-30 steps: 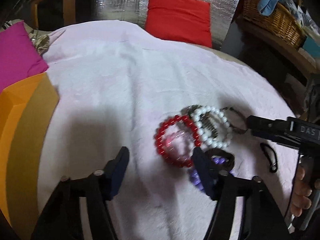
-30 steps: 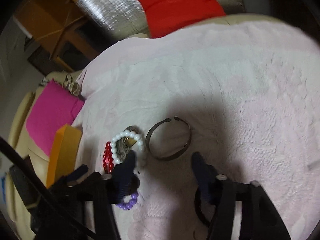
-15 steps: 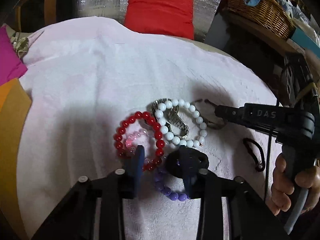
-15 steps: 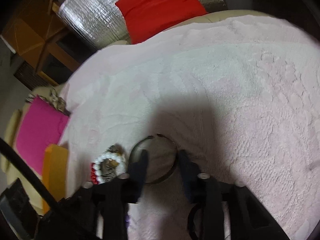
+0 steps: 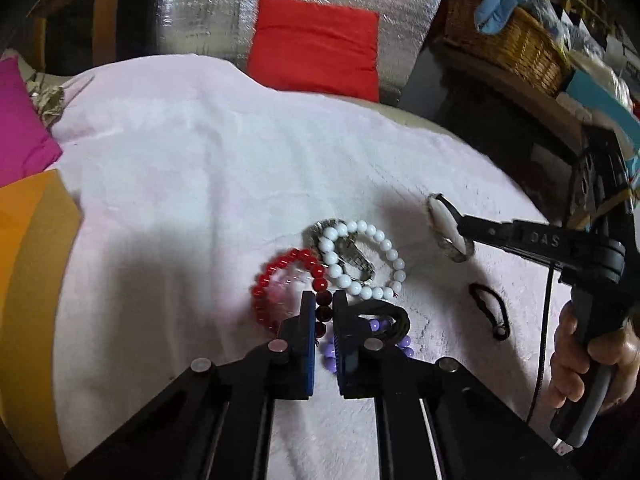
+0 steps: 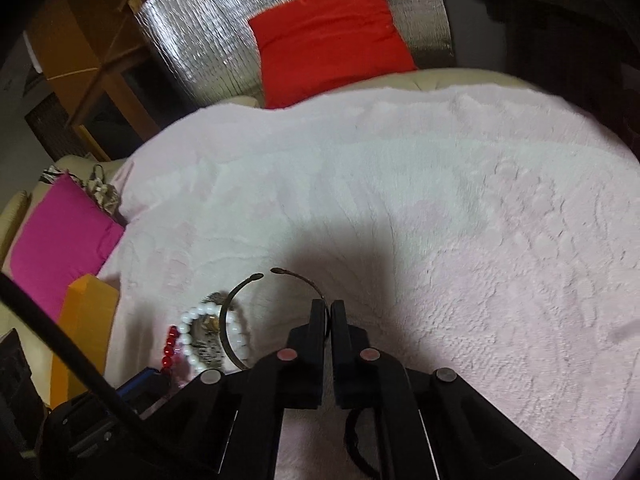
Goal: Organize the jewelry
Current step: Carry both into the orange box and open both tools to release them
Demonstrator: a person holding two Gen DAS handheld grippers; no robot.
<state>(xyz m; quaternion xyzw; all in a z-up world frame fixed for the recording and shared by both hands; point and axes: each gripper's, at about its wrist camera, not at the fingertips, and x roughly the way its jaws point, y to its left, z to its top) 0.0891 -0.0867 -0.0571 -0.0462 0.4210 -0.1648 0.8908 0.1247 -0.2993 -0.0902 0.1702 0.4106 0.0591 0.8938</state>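
Because the pile is tangled, your left gripper (image 5: pixel 323 305) pinches the red bead bracelet (image 5: pixel 280 280) while your right gripper (image 6: pixel 330 312) clamps the metal bangle (image 6: pixel 236 300), so each piece can separate.

My left tool (image 5: pixel 324 308) pinches the red bead bracelet (image 5: pixel 280 268), which touches the white bead bracelet (image 5: pixel 384 248). My right tool (image 6: pixel 329 312) grips the open metal bangle (image 6: pixel 240 292), tilted up. The purple bead bracelet (image 5: pixel 404 344) lies nearest me.
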